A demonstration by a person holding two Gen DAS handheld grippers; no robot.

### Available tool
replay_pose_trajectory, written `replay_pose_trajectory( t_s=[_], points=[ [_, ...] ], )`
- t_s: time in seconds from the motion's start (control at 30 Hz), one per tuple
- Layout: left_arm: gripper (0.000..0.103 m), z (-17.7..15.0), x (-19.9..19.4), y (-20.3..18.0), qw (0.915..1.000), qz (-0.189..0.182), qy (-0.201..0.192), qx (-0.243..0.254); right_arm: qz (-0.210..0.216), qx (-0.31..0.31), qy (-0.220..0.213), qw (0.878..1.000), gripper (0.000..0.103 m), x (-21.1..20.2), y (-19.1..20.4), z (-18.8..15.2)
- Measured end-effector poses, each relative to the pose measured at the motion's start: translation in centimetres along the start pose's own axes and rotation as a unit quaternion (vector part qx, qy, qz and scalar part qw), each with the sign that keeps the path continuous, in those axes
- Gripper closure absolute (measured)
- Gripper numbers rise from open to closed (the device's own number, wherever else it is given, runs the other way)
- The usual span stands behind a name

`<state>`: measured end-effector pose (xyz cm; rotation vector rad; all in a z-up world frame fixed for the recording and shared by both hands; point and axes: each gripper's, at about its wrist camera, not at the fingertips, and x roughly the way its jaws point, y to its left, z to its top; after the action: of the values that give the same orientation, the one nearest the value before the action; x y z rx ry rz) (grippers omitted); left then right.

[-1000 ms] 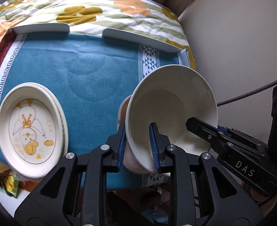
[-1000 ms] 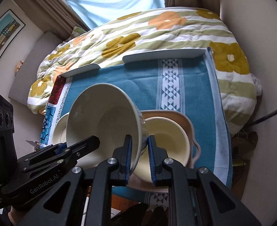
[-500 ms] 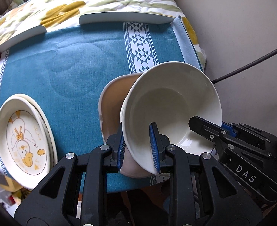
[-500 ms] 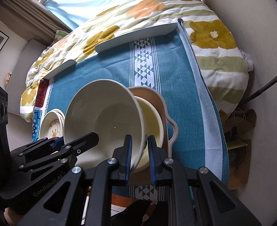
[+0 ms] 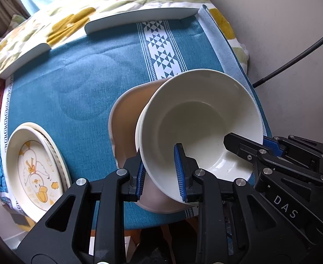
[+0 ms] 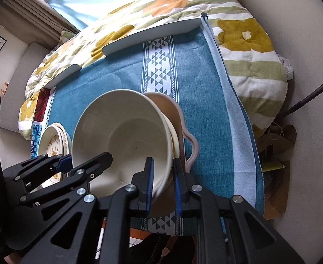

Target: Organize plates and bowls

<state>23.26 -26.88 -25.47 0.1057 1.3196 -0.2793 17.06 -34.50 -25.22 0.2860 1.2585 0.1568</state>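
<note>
Left wrist view: left tool (image 5: 159, 176) is nearly closed, blue pads pinching the near rim of the white bowl (image 5: 203, 118), one pad outside the wall, one inside. Right tool (image 5: 247, 145) comes in from the right and clamps the same bowl's rim on that side. Bowl is tilted, mouth facing the camera, over a beige dish (image 5: 126, 118) on the teal cloth (image 5: 91, 83) covering the desk. Whether the bowl's base touches the dish is hidden by the bowl itself. Stack of duck-print plates (image 5: 36, 167) sits at the left edge of the cloth, well apart from the bowl. Floral quilt (image 5: 108, 6) beyond the far edge.

Right wrist view: right tool (image 6: 163, 182) pressed almost together on the white bowl (image 6: 126, 136) rim. A second cream rim shows just behind the bowl's right edge, between it and the beige dish (image 6: 172, 110); can't tell if that is another bowl nested in the dish. The dish's looped handle (image 6: 193, 147) sticks out right. Left tool (image 6: 85, 161) grips the bowl's left rim. Duck-print plates (image 6: 51, 140) partly hidden behind the left tool.
</note>
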Motion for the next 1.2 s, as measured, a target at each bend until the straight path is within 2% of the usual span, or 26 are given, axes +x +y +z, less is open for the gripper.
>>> replay_pose_trajectory(
  t_s=[0.3, 0.7, 1.0, 1.17, 1.2],
  points=[
    [0.082, 0.3, 0.5, -0.3, 0.9999, 0.014, 0.003, 0.006, -0.013, -0.023, 0.003, 1.0, 0.088, 0.1, 0.4, 0.1],
    [0.082, 0.3, 0.7, -0.9, 0.9978, 0.058, 0.009, 0.03, -0.018, -0.037, 0.008, 0.999, 0.088, 0.2, 0.7, 0.1],
    [0.082, 0.2, 0.4, -0.7, 0.9983, 0.051, 0.009, 0.027, -0.016, -0.04, 0.006, 0.999, 0.088, -0.1, 0.7, 0.1],
    [0.081, 0.3, -2.3, 0.2, 0.999, 0.038, -0.014, 0.021, -0.004, -0.041, -0.021, 0.999, 0.088, -2.4, 0.5, 0.1],
    [0.078, 0.3, -3.2, 0.4, 0.9989, 0.037, -0.021, 0.02, -0.005, -0.044, -0.026, 0.999, 0.088, -3.1, 0.6, 0.2]
  ],
)
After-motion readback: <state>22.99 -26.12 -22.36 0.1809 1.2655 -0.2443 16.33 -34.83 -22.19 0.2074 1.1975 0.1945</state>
